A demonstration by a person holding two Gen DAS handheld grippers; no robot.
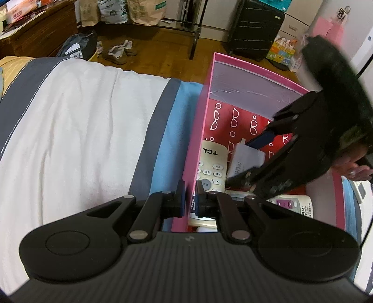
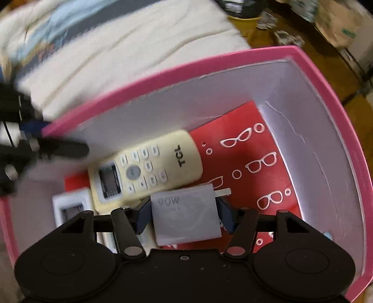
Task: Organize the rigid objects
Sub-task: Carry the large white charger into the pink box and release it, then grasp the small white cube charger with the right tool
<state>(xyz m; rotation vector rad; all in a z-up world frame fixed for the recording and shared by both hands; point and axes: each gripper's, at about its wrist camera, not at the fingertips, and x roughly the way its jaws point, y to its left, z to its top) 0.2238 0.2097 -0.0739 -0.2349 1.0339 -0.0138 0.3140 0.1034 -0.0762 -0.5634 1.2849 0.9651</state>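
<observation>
An open pink box [image 1: 207, 93] [image 2: 163, 74] with a red glasses-print floor lies on the bed. My left gripper [image 1: 189, 200] is shut on the box's left wall, one pad on each side; the right wrist view shows the left gripper [image 2: 39, 132] blurred at that rim. Inside lie a cream TCL remote [image 1: 213, 163] [image 2: 149, 170] and a white remote [image 1: 291, 205] [image 2: 70, 205]. My right gripper [image 2: 184, 215] [image 1: 240, 163] points down into the box, shut on a grey 90W charger [image 2: 186, 216] [image 1: 244, 160] held just above the red floor, beside the TCL remote.
The bed's white, grey and blue sheet [image 1: 81, 128] spreads left of the box. Beyond it on the wooden floor are shoes [image 1: 119, 52], a black suitcase [image 1: 254, 28] and paper bags [image 1: 144, 11]. A person's hand [image 1: 354, 170] holds the right gripper.
</observation>
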